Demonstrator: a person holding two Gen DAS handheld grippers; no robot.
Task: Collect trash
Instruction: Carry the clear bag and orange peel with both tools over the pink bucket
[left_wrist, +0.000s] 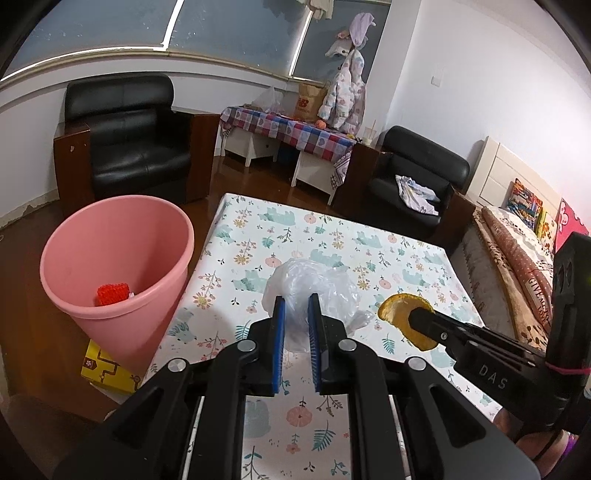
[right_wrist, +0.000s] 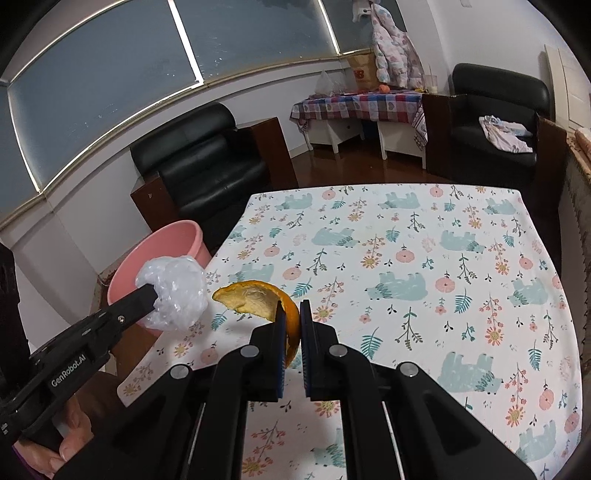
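Trash is being carried in both grippers above the table (right_wrist: 443, 236), whose floral, bear-printed cloth is lying bare across its whole top out to the far edge and right edge. The pink bin (left_wrist: 110, 258) is standing on the floor just beside the table's left edge, its mouth gaping wide with a red item (left_wrist: 112, 294) lying at the bottom. The left gripper (left_wrist: 295, 306) is clenching a crumpled clear plastic bag (left_wrist: 317, 288), puffy and whitish, bulging beyond the blue pads. The right gripper (right_wrist: 291, 314) is pinching a curved piece of orange peel (right_wrist: 255, 299), bright rind outside, pale pith inside. Both pieces are hanging over the table's left part, the bag nearer the bin. A yellow box (left_wrist: 107, 369) is sitting at the bin's foot
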